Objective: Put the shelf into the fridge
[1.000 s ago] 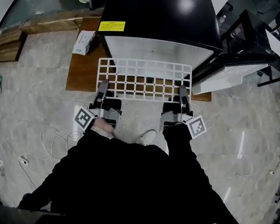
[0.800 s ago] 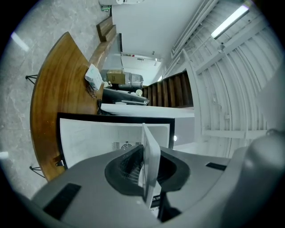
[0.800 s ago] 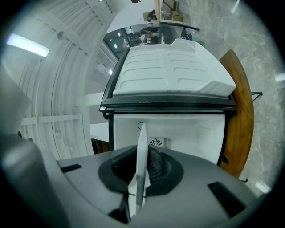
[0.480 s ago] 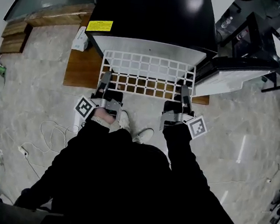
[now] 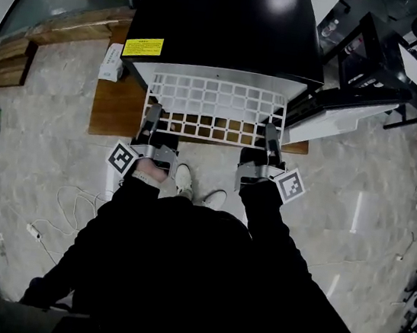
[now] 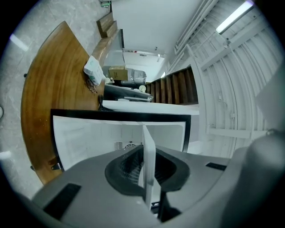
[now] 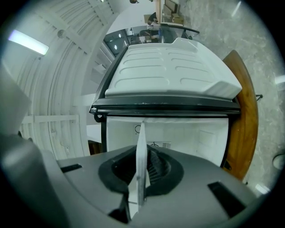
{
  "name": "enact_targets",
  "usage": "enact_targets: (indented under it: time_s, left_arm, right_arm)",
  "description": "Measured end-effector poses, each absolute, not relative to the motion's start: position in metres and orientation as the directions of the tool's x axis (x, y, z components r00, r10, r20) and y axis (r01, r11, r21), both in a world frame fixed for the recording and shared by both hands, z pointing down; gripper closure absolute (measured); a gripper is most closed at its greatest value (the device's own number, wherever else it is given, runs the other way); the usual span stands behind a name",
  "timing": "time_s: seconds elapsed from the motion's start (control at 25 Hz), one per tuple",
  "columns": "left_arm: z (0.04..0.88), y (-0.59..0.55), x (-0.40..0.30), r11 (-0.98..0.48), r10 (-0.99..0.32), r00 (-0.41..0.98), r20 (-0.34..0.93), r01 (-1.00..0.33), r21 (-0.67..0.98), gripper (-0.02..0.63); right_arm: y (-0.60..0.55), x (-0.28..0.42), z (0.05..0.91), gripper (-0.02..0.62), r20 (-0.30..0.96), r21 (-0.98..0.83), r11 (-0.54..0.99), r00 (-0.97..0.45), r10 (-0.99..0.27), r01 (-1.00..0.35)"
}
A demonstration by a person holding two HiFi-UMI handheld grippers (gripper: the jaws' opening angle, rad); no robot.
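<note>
The left gripper (image 5: 152,109) and the right gripper (image 5: 272,130) each pinch the near edge of the white wire-grid shelf (image 5: 215,107), jaws closed almost fully on its thin frame; the shelf lies level between them; over the last second it has slid forward, its far rows now under the lip of the black-topped white fridge (image 5: 227,34); insertion looks begun, though most of the shelf remains outside.

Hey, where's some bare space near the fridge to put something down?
The wooden platform left of the fridge, this side of the white box, is bare. So is the floor right of the right gripper. The fridge mouth is crowded: the shelf, held by it and the left gripper, fills it.
</note>
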State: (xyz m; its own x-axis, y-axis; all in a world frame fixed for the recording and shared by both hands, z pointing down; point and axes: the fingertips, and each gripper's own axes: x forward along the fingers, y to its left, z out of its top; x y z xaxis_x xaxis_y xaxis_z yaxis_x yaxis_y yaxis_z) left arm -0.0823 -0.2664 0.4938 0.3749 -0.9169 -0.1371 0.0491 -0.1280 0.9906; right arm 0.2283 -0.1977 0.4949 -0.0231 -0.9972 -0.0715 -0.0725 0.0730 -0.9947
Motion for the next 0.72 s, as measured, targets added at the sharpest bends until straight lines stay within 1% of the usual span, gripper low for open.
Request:
enact_targets:
  time_s: [0.48, 0.72]
  left_arm:
    - [0.494, -0.267, -0.079, -0.113, -0.917, 0.377, -0.128, 0.062, 0.992, 0.574]
    - [0.493, -0.295, -0.074, -0.105, -0.926, 0.359, -0.115, 0.047, 0.993, 0.574]
  right_arm:
    - [-0.213, 0.235, 0.501, 0.566, -0.048, -0.998, 0.047, 0.026, -0.999, -0.045]
    - [-0.245, 0.241, 0.499, 0.566, -0.038, -0.999, 0.036, 0.046, -0.998, -0.038]
